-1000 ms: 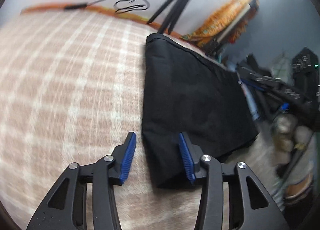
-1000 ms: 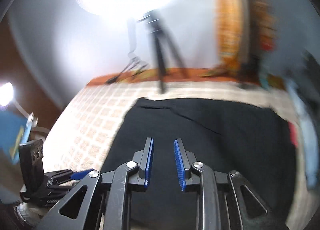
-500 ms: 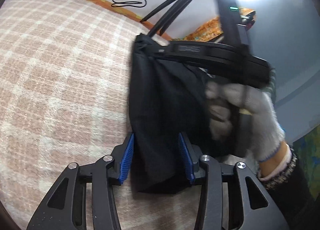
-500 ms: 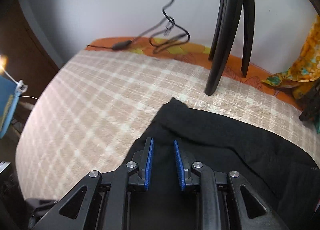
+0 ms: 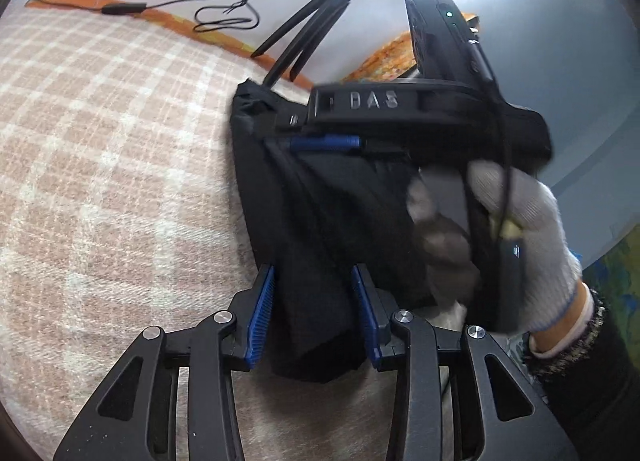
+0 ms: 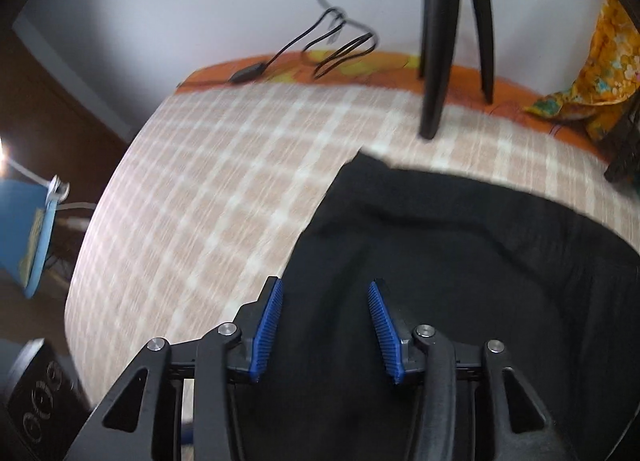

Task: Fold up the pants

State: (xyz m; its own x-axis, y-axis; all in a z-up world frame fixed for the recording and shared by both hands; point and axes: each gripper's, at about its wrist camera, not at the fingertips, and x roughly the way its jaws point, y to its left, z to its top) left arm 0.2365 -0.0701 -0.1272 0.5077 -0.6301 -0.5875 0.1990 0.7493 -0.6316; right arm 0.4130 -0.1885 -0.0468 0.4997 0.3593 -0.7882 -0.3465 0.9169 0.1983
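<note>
Item: black pants (image 5: 320, 221), soft, limp; I judge the edges best to grip. My left tongs (image 5: 312, 317) stand part-open astride the near corner. My right tongs (image 6: 326, 325) are opening over cloth, gripping nothing.

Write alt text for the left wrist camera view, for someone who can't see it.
Black pants lie on a checked blanket, one end between the left gripper's blue-padded jaws. A white-gloved hand holds the right gripper over the far end, jaws opening. A tripod stands behind.
</note>
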